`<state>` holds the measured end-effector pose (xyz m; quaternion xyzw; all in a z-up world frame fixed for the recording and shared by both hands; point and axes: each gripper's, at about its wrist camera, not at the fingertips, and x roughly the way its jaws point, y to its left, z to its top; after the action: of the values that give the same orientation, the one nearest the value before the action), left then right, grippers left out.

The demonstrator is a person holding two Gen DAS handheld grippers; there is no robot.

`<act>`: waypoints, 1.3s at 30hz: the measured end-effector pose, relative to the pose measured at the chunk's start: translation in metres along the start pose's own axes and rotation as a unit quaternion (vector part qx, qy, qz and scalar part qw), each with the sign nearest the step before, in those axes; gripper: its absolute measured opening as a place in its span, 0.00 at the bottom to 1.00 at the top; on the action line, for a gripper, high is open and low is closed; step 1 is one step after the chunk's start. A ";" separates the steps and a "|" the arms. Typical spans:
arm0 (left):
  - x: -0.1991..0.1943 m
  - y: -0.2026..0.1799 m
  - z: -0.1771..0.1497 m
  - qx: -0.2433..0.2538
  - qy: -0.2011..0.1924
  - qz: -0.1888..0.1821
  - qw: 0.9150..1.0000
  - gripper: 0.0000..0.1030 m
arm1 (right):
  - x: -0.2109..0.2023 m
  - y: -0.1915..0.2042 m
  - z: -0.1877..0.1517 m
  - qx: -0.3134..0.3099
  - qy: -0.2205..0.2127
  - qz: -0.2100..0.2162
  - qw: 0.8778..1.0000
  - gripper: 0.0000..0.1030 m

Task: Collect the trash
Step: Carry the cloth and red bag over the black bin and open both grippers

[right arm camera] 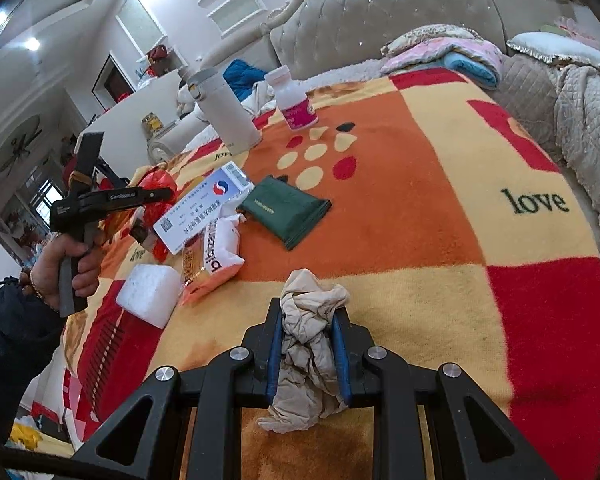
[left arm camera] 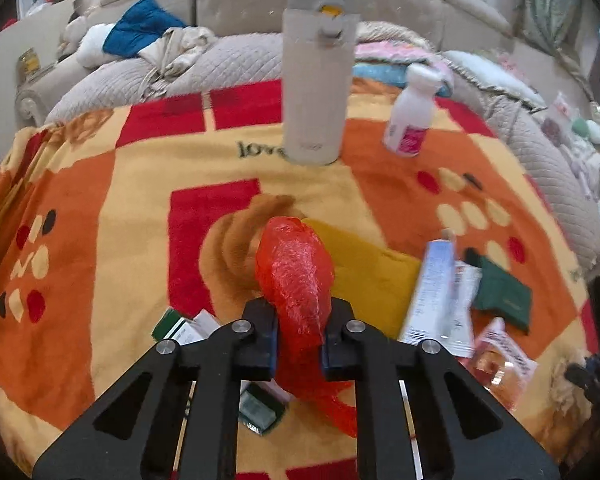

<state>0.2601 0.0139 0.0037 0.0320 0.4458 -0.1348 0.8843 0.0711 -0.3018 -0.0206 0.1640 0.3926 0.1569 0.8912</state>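
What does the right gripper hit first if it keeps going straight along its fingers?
Probably the blanket. The right gripper is shut on a crumpled tissue and angled down at a bare patch. The green pouch lies farther along, slightly left; depth is unclear.

Bedroom. A bed [right arm camera: 440,208] carries a fleece blanket [left arm camera: 140,200] in red, orange and cream blocks bearing the word "love". Beneath it, a grey quilted bedspread [right arm camera: 580,120]. The upholstered headboard [right arm camera: 380,20] is beige, button-tufted, with a carved frame. Folded bedding [right arm camera: 460,56] in pink and blue lies near it. White panelled walls [right arm camera: 172,8]; recessed ceiling lights [right arm camera: 32,44] are lit. A window [right arm camera: 46,200] shows at far left.
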 end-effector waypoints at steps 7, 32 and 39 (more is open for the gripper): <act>-0.057 -0.013 0.009 -0.007 -0.057 -0.042 0.997 0.11 | -0.021 -0.004 0.001 0.002 -0.034 0.003 0.999 0.21; -0.072 -0.184 -0.021 0.020 -0.061 -0.136 0.989 0.11 | -0.128 -0.070 -0.009 0.058 -0.122 -0.027 0.991 0.21; -0.073 -0.240 -0.031 0.042 -0.053 -0.164 0.984 0.11 | -0.157 -0.091 -0.016 0.075 -0.142 -0.042 0.986 0.21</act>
<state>0.1300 -0.1964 0.0584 -0.0113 0.3917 -0.2982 0.8704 -0.0286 -0.4450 0.0330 0.2337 0.2791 0.0644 0.9291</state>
